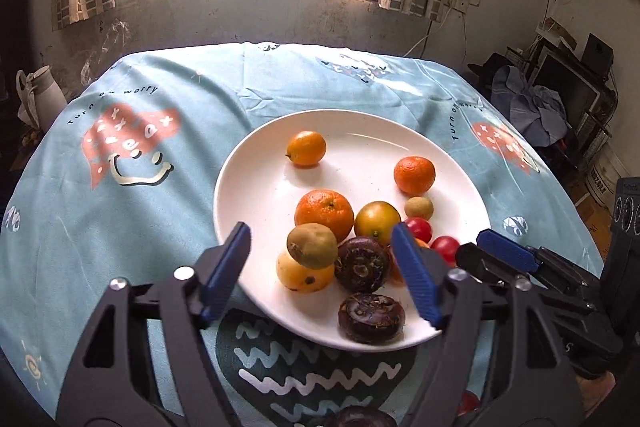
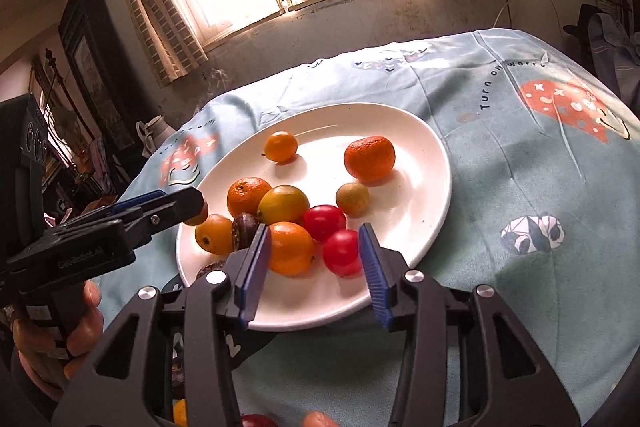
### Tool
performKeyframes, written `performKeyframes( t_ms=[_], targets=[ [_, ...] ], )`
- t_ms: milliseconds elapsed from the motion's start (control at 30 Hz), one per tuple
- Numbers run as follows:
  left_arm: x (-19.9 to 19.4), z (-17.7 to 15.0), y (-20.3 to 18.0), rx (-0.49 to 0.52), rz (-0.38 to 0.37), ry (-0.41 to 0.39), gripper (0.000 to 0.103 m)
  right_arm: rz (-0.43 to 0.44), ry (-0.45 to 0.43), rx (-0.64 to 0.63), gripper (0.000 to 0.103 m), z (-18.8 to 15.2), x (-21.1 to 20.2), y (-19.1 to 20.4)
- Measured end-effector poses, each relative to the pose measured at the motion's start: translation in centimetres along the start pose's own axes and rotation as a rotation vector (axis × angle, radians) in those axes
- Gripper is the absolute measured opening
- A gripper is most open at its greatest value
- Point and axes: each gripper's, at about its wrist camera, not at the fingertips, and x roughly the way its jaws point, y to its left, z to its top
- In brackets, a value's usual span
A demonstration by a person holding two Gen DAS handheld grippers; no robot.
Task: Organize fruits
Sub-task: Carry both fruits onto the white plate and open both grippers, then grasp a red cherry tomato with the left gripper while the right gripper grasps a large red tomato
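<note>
A white plate (image 1: 256, 163) on a blue tablecloth holds several fruits: a tangerine (image 1: 324, 213), a brown-green fruit (image 1: 312, 246) resting on a yellow one (image 1: 300, 277), dark purple water chestnuts (image 1: 362, 264), red cherry tomatoes (image 1: 445, 247). My left gripper (image 1: 324, 273) is open over the plate's near edge, with the brown-green fruit between its jaws, untouched. My right gripper (image 2: 316, 271) is open above an orange fruit (image 2: 291, 247) and two cherry tomatoes (image 2: 341, 253) on the plate (image 2: 420, 147). The left gripper also shows at the left of the right wrist view (image 2: 160, 211).
The blue patterned tablecloth (image 1: 160, 99) covers the table to its edges. A white jug (image 1: 42, 95) stands off the far left corner. More fruit (image 1: 362, 419) lies near the table's front edge, below the grippers. Clutter and shelves stand at the right (image 1: 568, 95).
</note>
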Motion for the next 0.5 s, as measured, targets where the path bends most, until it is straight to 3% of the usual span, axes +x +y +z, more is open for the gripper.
performKeyframes(
  t_ms=[133,167,267,400,467,500],
  targets=[
    [-2.7,-1.2,0.1,0.039,0.019,-0.009,0.085,0.021,0.03,-0.078,0.046,-0.9,-1.9,1.3],
    [-3.6,-1.9,0.4,0.046,0.034,-0.013,0.091,0.017,0.05,-0.111,0.046,-1.4,-2.3,1.9],
    [-5.7,-4.7,1.4,0.051,0.078,-0.002,0.094,-0.008,0.12,-0.218,0.046,-3.6,-3.1,3.6],
    [-7.0,-8.7,3.6,-0.039,0.086,0.011,0.095,-0.034,0.216,-0.243,0.045,-6.4,-3.7,4.4],
    [-6.9,-9.4,4.5,-0.088,0.092,0.062,0.095,-0.02,0.224,-0.249,0.046,-7.0,-4.2,4.8],
    [-7.1,-9.6,4.8,-0.109,0.085,0.051,0.095,-0.019,0.226,-0.263,0.046,-7.2,-4.4,5.1]
  ],
)
